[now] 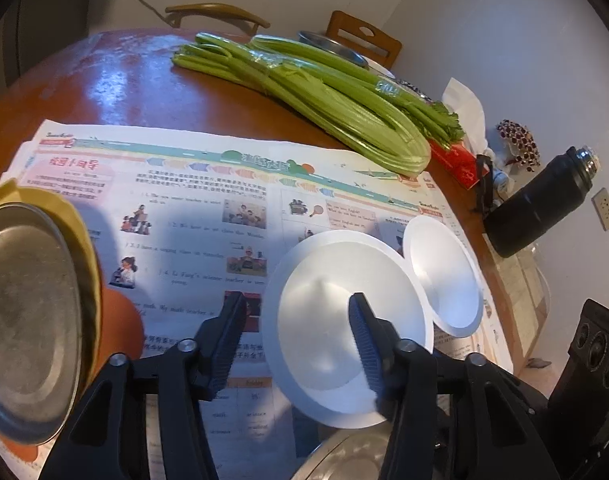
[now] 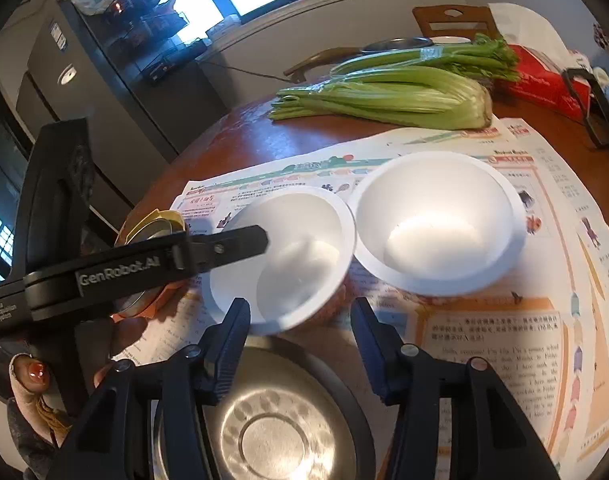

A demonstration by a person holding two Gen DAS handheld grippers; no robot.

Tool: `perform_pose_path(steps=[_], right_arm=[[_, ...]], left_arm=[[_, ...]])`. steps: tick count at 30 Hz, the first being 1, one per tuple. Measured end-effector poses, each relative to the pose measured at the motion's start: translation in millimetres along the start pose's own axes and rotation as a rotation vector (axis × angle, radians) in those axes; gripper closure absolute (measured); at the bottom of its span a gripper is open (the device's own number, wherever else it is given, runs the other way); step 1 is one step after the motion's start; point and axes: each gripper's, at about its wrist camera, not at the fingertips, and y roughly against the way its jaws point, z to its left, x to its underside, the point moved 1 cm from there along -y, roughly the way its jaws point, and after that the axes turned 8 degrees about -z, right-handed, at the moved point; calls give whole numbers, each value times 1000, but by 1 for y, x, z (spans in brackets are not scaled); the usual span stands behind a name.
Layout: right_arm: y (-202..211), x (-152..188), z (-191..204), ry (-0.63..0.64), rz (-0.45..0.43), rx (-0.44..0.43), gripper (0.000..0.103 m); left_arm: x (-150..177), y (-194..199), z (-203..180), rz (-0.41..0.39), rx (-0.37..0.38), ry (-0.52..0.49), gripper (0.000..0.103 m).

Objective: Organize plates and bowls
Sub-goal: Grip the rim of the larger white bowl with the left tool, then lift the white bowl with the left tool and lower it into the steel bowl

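Two white bowls stand side by side on a newspaper (image 1: pixel 184 220). My left gripper (image 1: pixel 296 300) is open astride the left rim of the nearer white bowl (image 1: pixel 320 320): one finger is inside it, the other outside with paper showing in the gap. The right wrist view shows that finger (image 2: pixel 244 240) lying in the same bowl (image 2: pixel 296 264). The second white bowl (image 1: pixel 444 280) (image 2: pixel 436 224) sits just to its right. My right gripper (image 2: pixel 300 306) is open, its fingers apart above a steel dish (image 2: pixel 272 432) with nothing pressed between them.
A steel plate (image 1: pixel 24 320) rests on yellow (image 1: pixel 64 208) and orange (image 1: pixel 120 320) dishes at the left. Celery (image 1: pixel 324 96) lies across the far table. A black bottle (image 1: pixel 540 204) and red box (image 1: pixel 456 160) stand at the right edge. A hand (image 2: pixel 120 340) holds the left gripper.
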Motion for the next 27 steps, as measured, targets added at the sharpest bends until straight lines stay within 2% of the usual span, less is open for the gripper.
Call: perform_pose_path(steps=[3, 11, 19, 27], right_arm=[[-4, 1, 10, 48, 0, 5, 52], [-1, -3, 22, 89, -21, 21, 53], [24, -8, 34, 116, -72, -7, 53], [61, 1, 47, 142, -116, -23, 53]], left_arm=[[0, -2, 0, 12, 43, 10, 59], [-3, 11, 0, -19, 41, 20, 59], [-4, 47, -12, -80, 45, -25, 59], [13, 82, -34, -121, 46, -71, 59]])
